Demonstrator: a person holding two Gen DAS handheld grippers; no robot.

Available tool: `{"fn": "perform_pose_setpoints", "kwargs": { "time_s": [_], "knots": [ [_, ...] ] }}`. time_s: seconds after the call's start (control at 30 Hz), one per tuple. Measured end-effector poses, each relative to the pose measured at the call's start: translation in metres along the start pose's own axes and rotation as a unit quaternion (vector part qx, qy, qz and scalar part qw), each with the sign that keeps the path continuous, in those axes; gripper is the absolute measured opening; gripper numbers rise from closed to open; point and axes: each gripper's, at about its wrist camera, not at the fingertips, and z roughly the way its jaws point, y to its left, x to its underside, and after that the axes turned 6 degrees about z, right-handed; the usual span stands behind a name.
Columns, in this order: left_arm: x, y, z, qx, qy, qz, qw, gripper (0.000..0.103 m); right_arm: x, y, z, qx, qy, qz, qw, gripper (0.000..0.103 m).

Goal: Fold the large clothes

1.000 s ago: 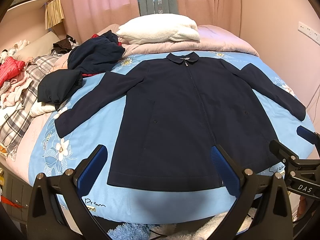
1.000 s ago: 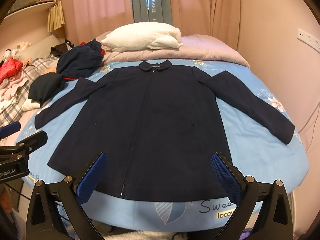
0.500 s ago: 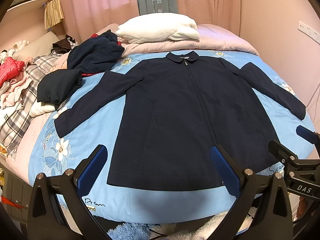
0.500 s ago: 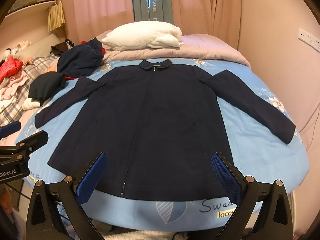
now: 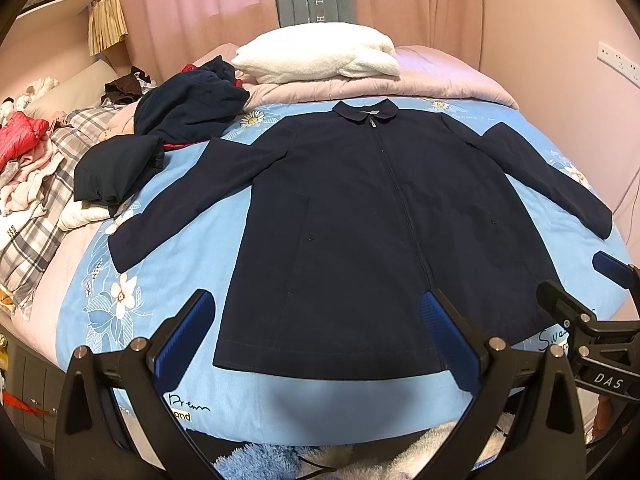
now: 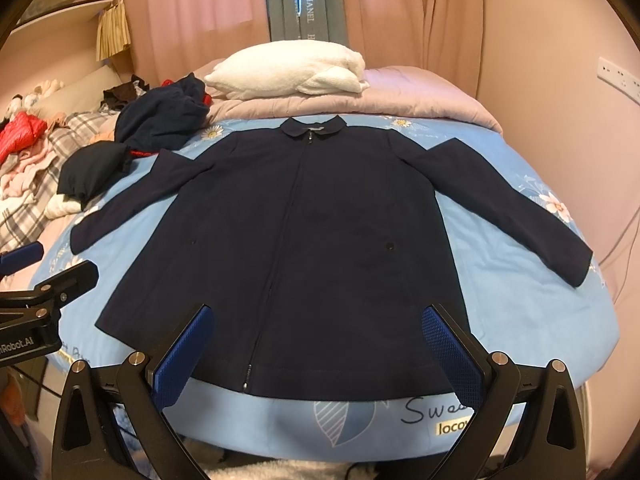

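A dark navy zip jacket (image 5: 372, 232) lies flat, front up, on the light blue bedspread (image 5: 168, 280), collar at the far end and both sleeves spread outward. It also shows in the right wrist view (image 6: 304, 248). My left gripper (image 5: 316, 344) is open and empty, held above the jacket's near hem on its left half. My right gripper (image 6: 316, 348) is open and empty, above the near hem on the right half. Each gripper shows at the edge of the other's view, the right one (image 5: 592, 320) and the left one (image 6: 44, 292).
A pile of dark and mixed clothes (image 5: 160, 128) lies at the left of the bed, beyond the left sleeve. A white folded blanket (image 5: 320, 56) sits on a pink quilt (image 5: 440, 84) at the head. Pink wall (image 6: 560, 100) runs close on the right. A fluffy rug (image 5: 280, 460) lies below.
Both grippers have hardly moved; the views have shifted only slightly. The jacket lies as before.
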Motion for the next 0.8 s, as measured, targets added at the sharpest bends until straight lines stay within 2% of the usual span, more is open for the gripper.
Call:
{"fn": "perform_pose_setpoints", "kwargs": {
  "time_s": [0.8],
  "knots": [
    [0.0009,-0.0003,0.0022,-0.001,0.002,0.001,1.0,0.103,-0.0008,0.0002,0.0009,0.0,0.001,0.002,1.0,0.103]
  ]
}}
